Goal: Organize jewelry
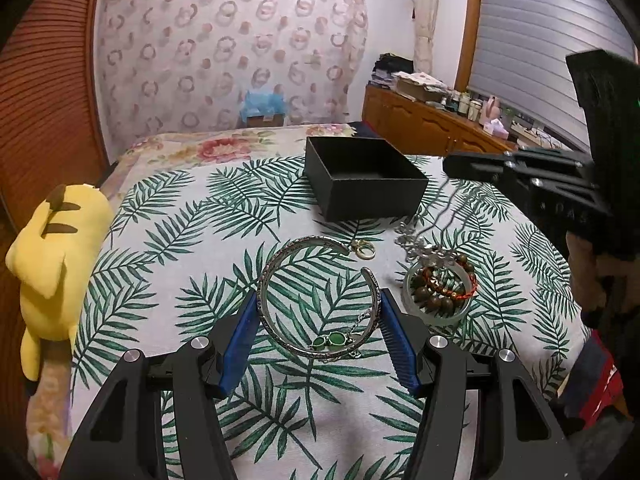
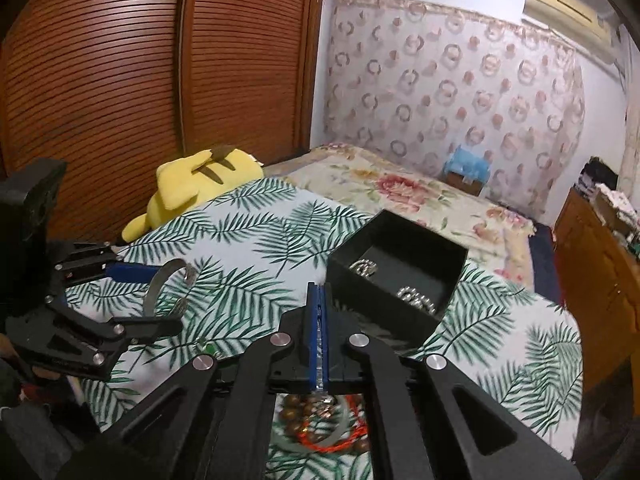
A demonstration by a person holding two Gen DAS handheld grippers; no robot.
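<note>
1. Jewelry lies spread on a leaf-print cloth (image 1: pixel 168 264) over the bed: a silver cuff bangle (image 1: pixel 316 296) sits in the near middle, its open gap turned to the far right.
2. A small green-stone piece on a fine chain (image 1: pixel 332 340) rests across the near rim of the bangle.
3. A gold clasp ring (image 1: pixel 365 249) lies just beyond the bangle's far end.
4. To the right sits a pile: a brown bead bracelet (image 1: pixel 436 294) with an orange cord, resting on a pale jade-like bangle (image 1: pixel 440 316), with a silver chain (image 1: pixel 420 248) running off its far side.
5. The left gripper (image 1: pixel 318 312) is spread wide, its blue pads on either side of the silver cuff bangle; whether they touch it cannot be told.
6. The right gripper (image 2: pixel 319 292) has its blue pads pressed together, with something thin and silvery between them that cannot be identified; the bead pile lies beneath it.
7. A black open box (image 1: pixel 360 176) stands at the far middle of the cloth, with silver pieces (image 2: pixel 416 296) inside.
8. A yellow plush toy (image 1: pixel 52 256) lies at the left edge of the bed, beside a brown slatted wardrobe (image 2: pixel 120 80).
</note>
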